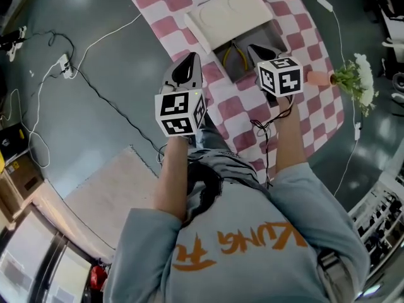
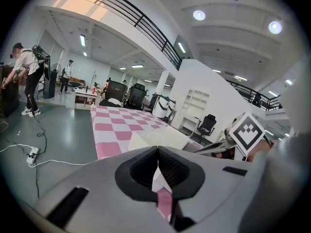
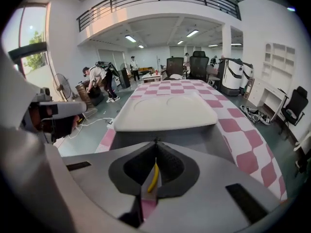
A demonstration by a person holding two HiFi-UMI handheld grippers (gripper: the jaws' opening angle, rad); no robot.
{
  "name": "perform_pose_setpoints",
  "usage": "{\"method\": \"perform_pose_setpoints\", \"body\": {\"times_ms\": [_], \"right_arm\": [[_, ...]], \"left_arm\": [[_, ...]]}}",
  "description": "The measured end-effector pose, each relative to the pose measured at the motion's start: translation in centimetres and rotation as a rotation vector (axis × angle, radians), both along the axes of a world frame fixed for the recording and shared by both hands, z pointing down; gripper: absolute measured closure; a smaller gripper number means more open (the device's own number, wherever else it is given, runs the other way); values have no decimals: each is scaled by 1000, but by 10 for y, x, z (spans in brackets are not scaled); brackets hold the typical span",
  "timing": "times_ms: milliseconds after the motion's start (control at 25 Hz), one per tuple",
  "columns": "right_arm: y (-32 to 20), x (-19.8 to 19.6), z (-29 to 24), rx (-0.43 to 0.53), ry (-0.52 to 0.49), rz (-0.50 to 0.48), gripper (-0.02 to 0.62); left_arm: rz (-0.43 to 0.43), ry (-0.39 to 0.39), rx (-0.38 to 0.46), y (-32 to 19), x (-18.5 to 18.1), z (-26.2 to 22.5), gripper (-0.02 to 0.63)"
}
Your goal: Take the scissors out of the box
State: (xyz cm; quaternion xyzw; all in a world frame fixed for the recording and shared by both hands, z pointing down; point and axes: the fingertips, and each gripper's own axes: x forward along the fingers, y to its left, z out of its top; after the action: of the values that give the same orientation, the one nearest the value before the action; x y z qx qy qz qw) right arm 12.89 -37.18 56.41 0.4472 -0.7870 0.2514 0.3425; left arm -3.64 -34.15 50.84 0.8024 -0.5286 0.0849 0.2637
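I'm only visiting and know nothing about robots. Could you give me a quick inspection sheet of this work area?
Surface: pink-and-white checked cloth, lying flat.
Job's things: grey box open, white lid at its far side; yellow-handled scissors inside the box.
Clutter: flowers in a vase at the cloth's edge.
Grippers: left hand-held gripper jaws together, empty; right hand-held gripper jaws together, empty, pointed at the box.
Cables: white cable and power strip on the grey floor; black cable across the cloth.
Surroundings: open hall, office chair, people standing far off.
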Motion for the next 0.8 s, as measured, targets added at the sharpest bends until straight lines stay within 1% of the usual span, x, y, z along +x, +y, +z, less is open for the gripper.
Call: {"method": "perform_pose_setpoints", "body": {"times_ms": [120,240,360,600,800], "right_arm": [[1,-5,11,-42,38,-57,586],[5,-10,24,-110,87,-105,547],[5,-17,34,-163,129,-146,546],[0,-15,49,-241,225,-189,543],[0,-13,60,-302,267,-222,523]], "left_arm": [[-14,3,-6,0,-6,3,586],[-36,6,-20,-1,-16,9,586],[-47,9,-28,-4,-22,13,586],[-59,9,-38,-5,-28,19,586],[-71,10,-47,-9,-35,23,586]]}}
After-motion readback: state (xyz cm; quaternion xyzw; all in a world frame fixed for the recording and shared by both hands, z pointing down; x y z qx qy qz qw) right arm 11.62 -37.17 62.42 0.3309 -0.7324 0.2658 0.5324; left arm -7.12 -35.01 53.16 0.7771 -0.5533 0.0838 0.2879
